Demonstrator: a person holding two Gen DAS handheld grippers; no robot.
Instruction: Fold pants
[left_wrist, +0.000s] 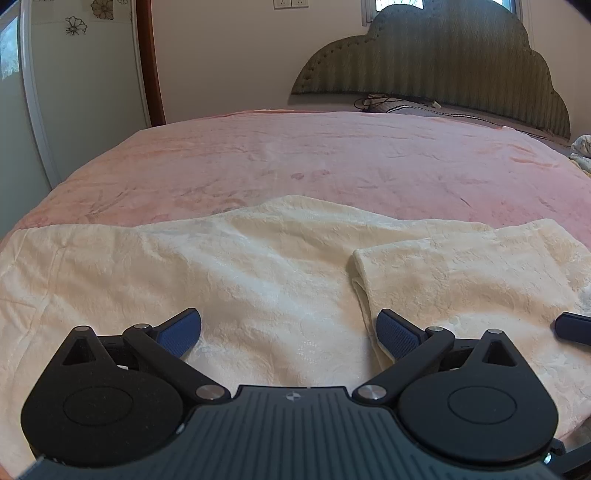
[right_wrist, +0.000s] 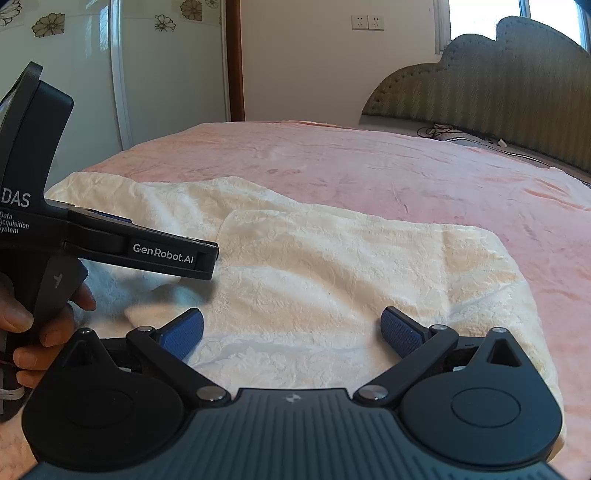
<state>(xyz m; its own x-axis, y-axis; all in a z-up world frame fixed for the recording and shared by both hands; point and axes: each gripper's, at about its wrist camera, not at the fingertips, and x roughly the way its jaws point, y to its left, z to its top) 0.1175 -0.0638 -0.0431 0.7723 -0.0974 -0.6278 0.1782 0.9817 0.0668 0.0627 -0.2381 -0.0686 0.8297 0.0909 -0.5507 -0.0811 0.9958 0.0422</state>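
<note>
Both grippers, left (left_wrist: 289, 334) and right (right_wrist: 291, 332), spread wide, empty. Pants (left_wrist: 258, 266) just ahead: soft, light, floppy; best pinched at the folded edge.

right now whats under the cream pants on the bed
The cream textured pants lie on a pink plush blanket that spreads out past them toward the headboard. Whatever lies beneath the fabric itself is covered; a folded layer rests on top.

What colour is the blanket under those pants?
Pink, with a faint leafy pattern pressed in. The blanket shows best in the left wrist view.
</note>
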